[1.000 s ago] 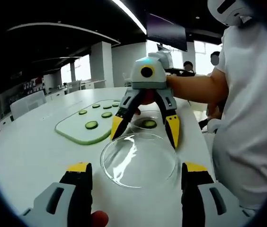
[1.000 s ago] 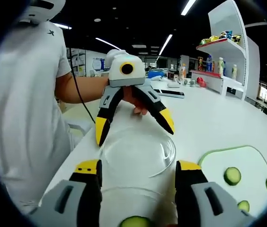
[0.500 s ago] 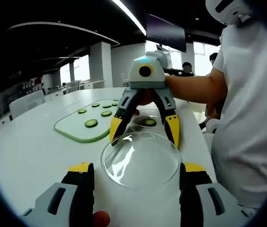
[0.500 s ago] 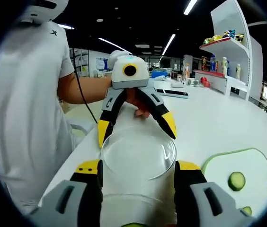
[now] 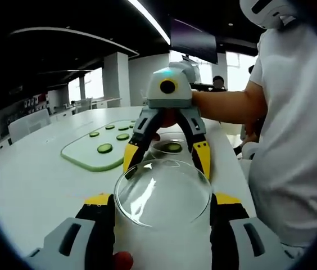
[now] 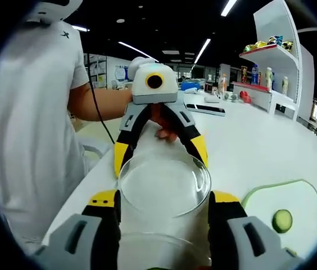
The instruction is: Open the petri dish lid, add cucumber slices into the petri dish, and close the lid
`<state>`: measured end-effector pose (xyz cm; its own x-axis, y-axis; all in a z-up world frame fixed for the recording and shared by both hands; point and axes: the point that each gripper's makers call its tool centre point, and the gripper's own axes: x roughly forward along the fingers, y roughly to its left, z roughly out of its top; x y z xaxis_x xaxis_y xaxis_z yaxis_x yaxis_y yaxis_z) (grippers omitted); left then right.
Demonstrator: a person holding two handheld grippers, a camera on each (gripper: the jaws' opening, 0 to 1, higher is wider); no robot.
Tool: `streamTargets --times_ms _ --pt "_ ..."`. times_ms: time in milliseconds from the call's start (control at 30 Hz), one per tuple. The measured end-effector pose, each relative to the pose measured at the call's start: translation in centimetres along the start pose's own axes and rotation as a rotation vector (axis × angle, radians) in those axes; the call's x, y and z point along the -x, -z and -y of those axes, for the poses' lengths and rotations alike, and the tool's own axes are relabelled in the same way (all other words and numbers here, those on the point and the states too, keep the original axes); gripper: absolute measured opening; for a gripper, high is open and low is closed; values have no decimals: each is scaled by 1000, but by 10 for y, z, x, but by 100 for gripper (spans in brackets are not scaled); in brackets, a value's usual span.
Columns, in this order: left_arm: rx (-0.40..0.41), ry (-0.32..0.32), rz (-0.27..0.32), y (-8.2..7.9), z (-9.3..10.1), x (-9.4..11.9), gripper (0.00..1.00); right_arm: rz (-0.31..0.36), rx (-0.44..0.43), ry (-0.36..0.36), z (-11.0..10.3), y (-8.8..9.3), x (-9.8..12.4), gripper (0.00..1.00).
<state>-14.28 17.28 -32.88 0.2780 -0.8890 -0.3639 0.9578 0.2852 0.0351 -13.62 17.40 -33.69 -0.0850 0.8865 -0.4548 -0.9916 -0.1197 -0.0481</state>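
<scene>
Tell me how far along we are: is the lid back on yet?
Not yet. Done: the petri dish sits open with a cucumber slice inside. In hand: the left gripper holds the clear lid off the table, tilted, short of the dish; the right gripper is open above the dish. Left: lowering the lid onto the dish and releasing.

Lid (image 5: 163, 192) between left gripper (image 5: 161, 203) and right gripper (image 5: 165, 160), petri dish (image 5: 170, 148) behind it, cutting board (image 5: 99, 152) left of dish, slices on board
</scene>
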Motion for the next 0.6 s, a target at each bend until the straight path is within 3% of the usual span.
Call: streamTargets --times_ms 600 --pt "-17 0 11 -1 2 1 67 -14 9 -13 -1 -2 -5 65"
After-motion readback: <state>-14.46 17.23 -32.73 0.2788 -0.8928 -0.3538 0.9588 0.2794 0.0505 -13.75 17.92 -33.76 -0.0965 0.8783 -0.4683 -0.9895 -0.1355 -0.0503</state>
